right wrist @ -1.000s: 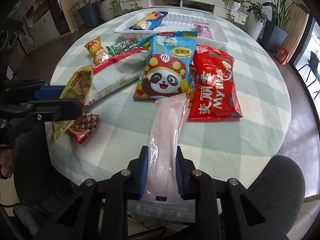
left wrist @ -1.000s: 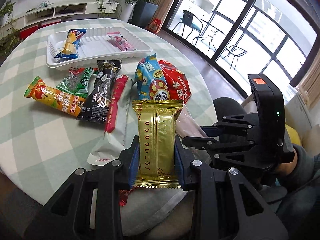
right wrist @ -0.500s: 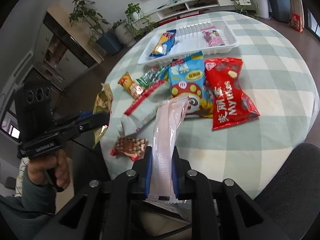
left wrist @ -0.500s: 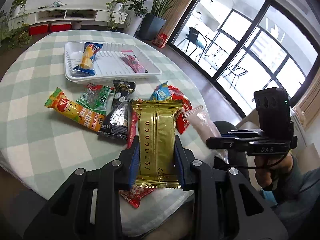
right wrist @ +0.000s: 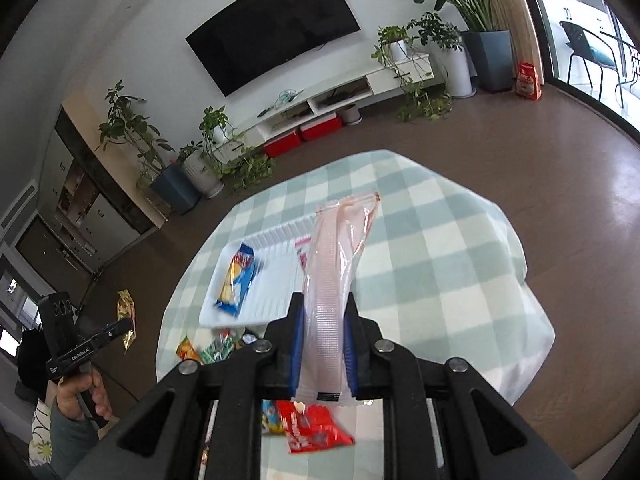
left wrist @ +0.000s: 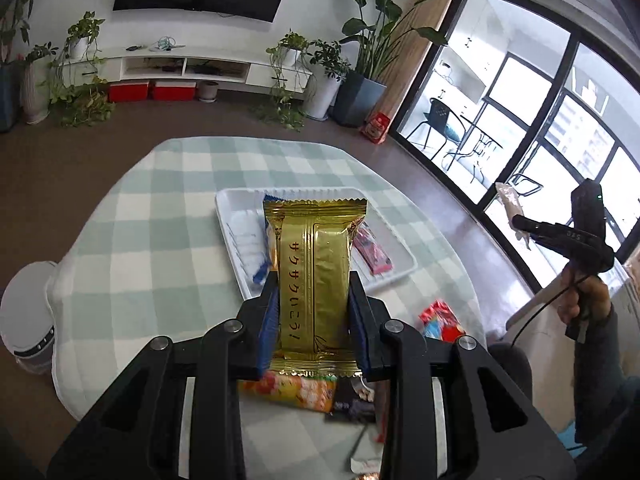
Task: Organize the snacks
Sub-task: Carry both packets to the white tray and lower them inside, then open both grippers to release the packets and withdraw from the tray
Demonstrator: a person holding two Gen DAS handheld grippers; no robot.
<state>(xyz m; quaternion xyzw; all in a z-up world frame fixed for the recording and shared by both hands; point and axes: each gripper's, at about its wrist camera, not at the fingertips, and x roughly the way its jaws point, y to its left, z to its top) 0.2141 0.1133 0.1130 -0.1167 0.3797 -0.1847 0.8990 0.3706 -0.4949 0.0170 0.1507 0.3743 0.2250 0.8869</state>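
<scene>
Both grippers are up in the air over the round table with its pale green and white checked cloth [left wrist: 132, 240], each with a snack in its jaws. The left gripper [left wrist: 314, 312] is clamped on a shiny gold foil wafer packet with red lettering [left wrist: 314, 276], blue pads pressing both long sides, and the packet stands upright out of the fingers. The right gripper [right wrist: 322, 338] is pinched nearly closed on a long pale pink translucent sachet [right wrist: 334, 272], which rises from the pads and flares at its crimped top.

Beyond both, the white ridged plastic tray [right wrist: 276, 276] sits on the cloth, holding a blue and yellow snack pack [right wrist: 237, 280] at one end and a small pink wrapped bar [left wrist: 372, 250] towards the other.

Nearer the table's edge, loose snacks lie on the cloth: a red bag [right wrist: 316, 426], an orange packet [left wrist: 296, 390], a black wrapper [left wrist: 354, 400]. In the left view, a hand [left wrist: 584, 300] holds the right gripper's handle out at the side.
</scene>
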